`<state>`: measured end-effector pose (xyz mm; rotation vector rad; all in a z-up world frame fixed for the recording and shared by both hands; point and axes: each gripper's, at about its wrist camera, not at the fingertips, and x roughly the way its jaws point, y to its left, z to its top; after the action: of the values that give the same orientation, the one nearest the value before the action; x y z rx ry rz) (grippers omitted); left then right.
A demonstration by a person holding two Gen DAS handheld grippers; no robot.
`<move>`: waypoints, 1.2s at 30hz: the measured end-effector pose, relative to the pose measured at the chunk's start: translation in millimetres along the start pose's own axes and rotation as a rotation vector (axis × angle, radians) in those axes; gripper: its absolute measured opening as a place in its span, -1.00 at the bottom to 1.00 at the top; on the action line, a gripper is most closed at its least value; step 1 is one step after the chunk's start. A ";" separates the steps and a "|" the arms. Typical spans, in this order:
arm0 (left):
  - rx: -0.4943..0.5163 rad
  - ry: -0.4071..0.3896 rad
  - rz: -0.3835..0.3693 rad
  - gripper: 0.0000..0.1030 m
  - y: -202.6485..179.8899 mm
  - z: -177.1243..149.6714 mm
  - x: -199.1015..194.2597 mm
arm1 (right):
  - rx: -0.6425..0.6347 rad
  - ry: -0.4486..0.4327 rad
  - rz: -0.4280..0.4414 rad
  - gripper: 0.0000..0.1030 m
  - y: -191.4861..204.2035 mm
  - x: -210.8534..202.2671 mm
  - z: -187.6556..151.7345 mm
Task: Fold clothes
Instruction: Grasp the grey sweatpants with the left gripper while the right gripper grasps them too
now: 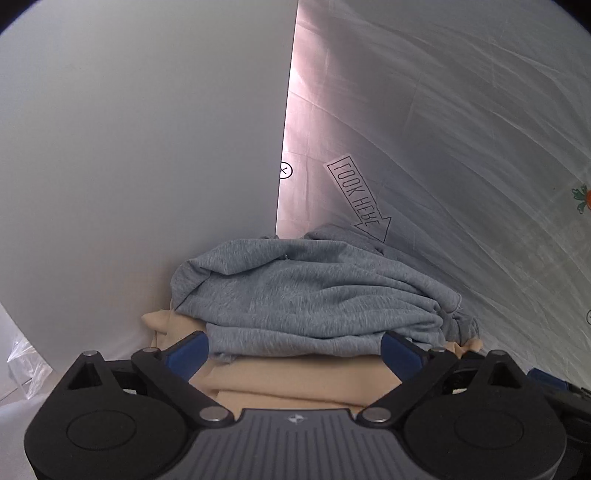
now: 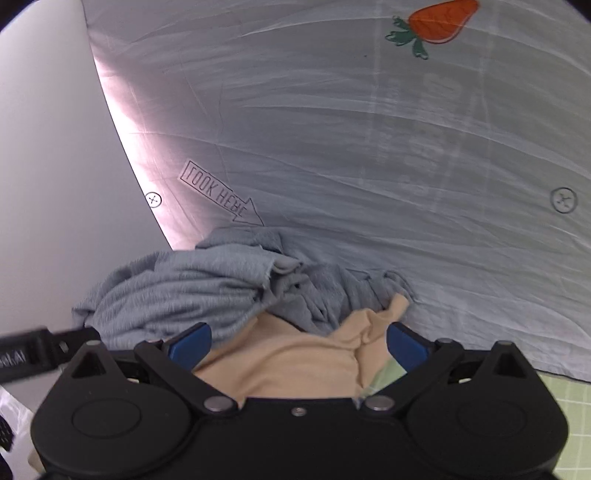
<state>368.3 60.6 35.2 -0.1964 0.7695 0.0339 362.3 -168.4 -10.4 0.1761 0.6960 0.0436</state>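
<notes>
Now | heathered grey knit garment [image 1: 310, 288] crumpled atop smooth beige fabric [image 2: 295, 362] | wrinkled sheet [image 2: 369, 147] | both jaws wide

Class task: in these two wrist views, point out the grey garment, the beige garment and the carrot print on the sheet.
grey garment [image 1: 303, 291]: left wrist view, middle of its bunched top.
beige garment [image 2: 295, 362]: right wrist view, flat middle.
carrot print [image 2: 439, 22]: right wrist view, orange body.

A pale grey sheet [image 2: 369, 155], creased and printed with a carrot [image 2: 436, 24] and a "LOOK HERE" arrow [image 2: 221, 195], covers what seems a bed. Ahead of the jaws a grey garment [image 1: 303, 291] lies crumpled over a beige garment [image 2: 295, 354] between them.
</notes>
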 end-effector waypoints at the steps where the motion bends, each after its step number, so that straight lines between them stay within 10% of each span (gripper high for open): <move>1: -0.005 0.018 -0.004 0.75 1.2 2.2 10.3 | 0.004 0.007 0.022 0.94 3.4 9.7 3.8; 8: 0.069 0.016 -0.071 0.12 -3.5 8.1 41.8 | -0.003 0.051 0.181 0.11 21.8 58.8 13.6; 13: 0.139 -0.010 -0.091 -0.89 -19.0 6.1 39.1 | -0.083 -0.024 0.195 -0.65 30.8 44.8 9.1; 26: 0.208 -0.134 -0.259 -0.95 -69.4 -28.9 -58.2 | -0.163 -0.223 -0.043 -1.00 2.9 -87.0 -22.8; 36: 0.147 -0.049 -0.252 -0.95 -94.1 -105.8 -104.2 | 0.034 -0.097 -0.046 -0.79 -70.2 -141.4 -63.8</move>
<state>230.3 -47.4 48.8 -0.1511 0.6906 -0.2550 211.6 -242.1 18.8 0.1940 0.6041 -0.0204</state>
